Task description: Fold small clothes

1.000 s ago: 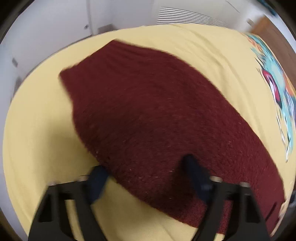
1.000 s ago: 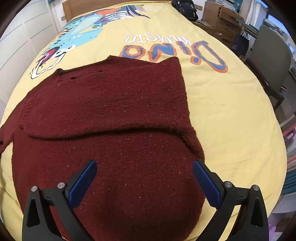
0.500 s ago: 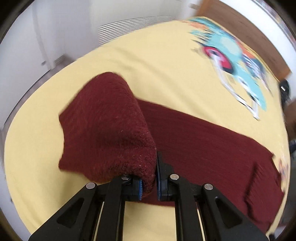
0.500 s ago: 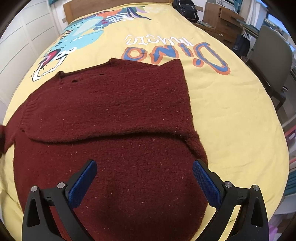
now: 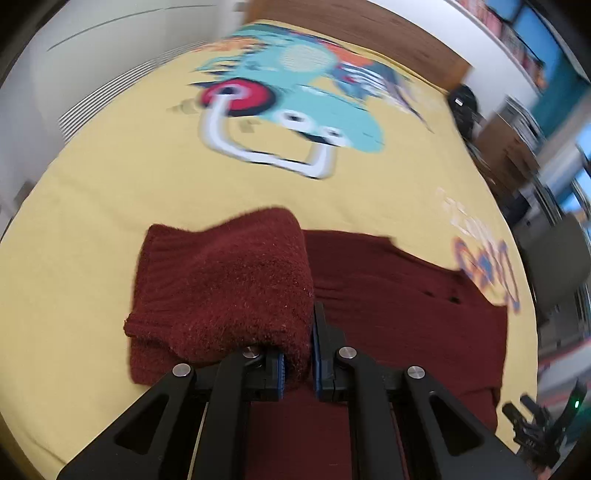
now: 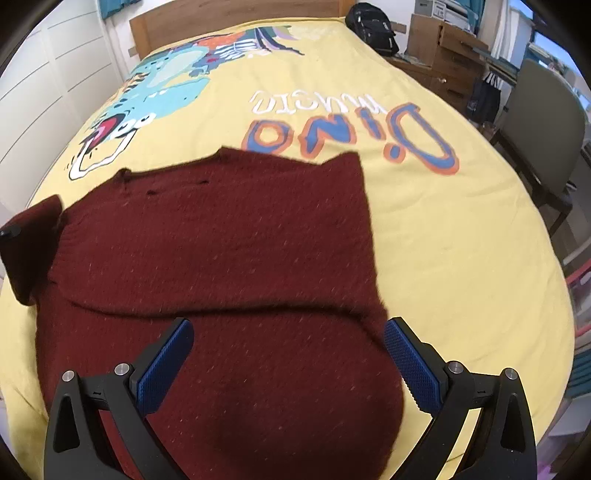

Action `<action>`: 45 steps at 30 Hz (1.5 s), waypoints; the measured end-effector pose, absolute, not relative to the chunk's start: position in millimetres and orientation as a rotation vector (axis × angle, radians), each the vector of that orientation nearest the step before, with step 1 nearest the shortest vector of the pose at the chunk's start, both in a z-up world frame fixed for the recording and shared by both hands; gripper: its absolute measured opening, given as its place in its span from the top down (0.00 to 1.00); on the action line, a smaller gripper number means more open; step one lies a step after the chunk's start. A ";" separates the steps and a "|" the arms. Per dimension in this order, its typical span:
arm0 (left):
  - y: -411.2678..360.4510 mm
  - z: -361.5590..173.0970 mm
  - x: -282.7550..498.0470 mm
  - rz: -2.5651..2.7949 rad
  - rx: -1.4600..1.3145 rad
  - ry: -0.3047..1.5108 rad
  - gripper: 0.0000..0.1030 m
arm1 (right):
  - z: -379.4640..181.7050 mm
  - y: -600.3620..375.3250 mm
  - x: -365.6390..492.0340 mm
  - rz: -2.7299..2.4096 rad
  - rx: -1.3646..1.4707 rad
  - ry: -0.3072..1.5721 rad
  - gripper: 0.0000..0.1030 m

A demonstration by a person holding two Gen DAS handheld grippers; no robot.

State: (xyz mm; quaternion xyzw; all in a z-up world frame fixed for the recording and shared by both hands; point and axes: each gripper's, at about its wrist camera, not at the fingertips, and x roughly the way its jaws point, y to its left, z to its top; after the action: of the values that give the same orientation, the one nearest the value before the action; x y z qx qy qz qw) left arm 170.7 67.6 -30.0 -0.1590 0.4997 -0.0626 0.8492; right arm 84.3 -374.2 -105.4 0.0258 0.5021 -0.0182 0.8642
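A dark red knitted sweater [image 6: 221,251] lies spread on a yellow bedspread [image 6: 461,229], one sleeve folded across its body. My left gripper [image 5: 298,365] is shut on the other sleeve [image 5: 229,295] and holds it lifted and bunched over the sweater's left side [image 5: 406,306]. That lifted sleeve shows at the left edge of the right wrist view [image 6: 33,243]. My right gripper [image 6: 288,354] is open and empty, hovering above the sweater's lower body.
The bedspread carries a dinosaur print [image 5: 295,92] and "Dino" lettering [image 6: 351,136]. A wooden headboard [image 6: 236,14], a black bag [image 6: 373,26], wooden drawers [image 6: 443,48] and a grey chair [image 6: 543,122] stand around the bed. White wall panels [image 6: 44,85] are on the left.
My left gripper closed on the sleeve, lifted it and swung it in over the sweater's body. My right gripper stayed open, shifting slightly forward.
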 end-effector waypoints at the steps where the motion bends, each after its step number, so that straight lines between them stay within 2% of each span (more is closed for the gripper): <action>1: 52.8 -27.6 171.1 -0.153 -0.314 1.055 0.92 | -102.4 -376.5 86.8 -0.040 0.048 1.048 0.01; 14: -101.6 -33.0 191.7 -0.345 -0.156 1.088 0.92 | -84.9 -411.1 89.8 -0.079 0.061 1.022 0.01; 24: -139.2 -114.9 186.3 -0.330 -0.054 1.234 0.91 | -121.1 -416.3 77.0 -0.074 0.107 1.099 0.01; 26: -142.3 -129.1 185.7 -0.326 -0.019 1.248 0.88 | -128.1 -415.2 74.6 -0.070 0.113 1.113 0.01; 32: -146.3 -142.0 187.0 -0.329 0.000 1.245 0.85 | -138.7 -415.8 69.6 -0.072 0.134 1.134 0.01; 34: -146.8 -142.9 189.5 -0.330 -0.007 1.261 0.77 | -139.0 -415.6 68.6 -0.072 0.136 1.134 0.01; 36: -148.8 -139.5 190.1 -0.329 -0.001 1.268 0.60 | -137.7 -414.7 68.3 -0.070 0.135 1.132 0.01; 37: -149.7 -137.7 189.5 -0.327 0.008 1.274 0.45 | -137.1 -414.3 67.9 -0.070 0.134 1.130 0.01; 38: -150.5 -134.7 188.3 -0.322 0.023 1.282 0.35 | -136.0 -413.9 67.8 -0.069 0.134 1.128 0.01; 40: -151.1 -130.3 185.2 -0.332 0.035 1.292 0.30 | -133.6 -413.5 66.7 -0.068 0.134 1.123 0.01; 43: -148.0 -121.7 177.9 -0.362 0.046 1.296 0.12 | -128.4 -412.9 65.0 -0.067 0.131 1.113 0.01; 45: -143.0 -116.6 172.9 -0.377 0.048 1.299 0.08 | -124.8 -412.3 64.0 -0.066 0.130 1.106 0.01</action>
State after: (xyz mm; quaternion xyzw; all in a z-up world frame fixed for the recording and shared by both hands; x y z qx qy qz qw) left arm 172.9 -143.0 -116.6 0.0222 0.6009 -0.1744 0.7797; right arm 64.0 -412.3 -124.8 0.0615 0.5250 -0.0315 0.8483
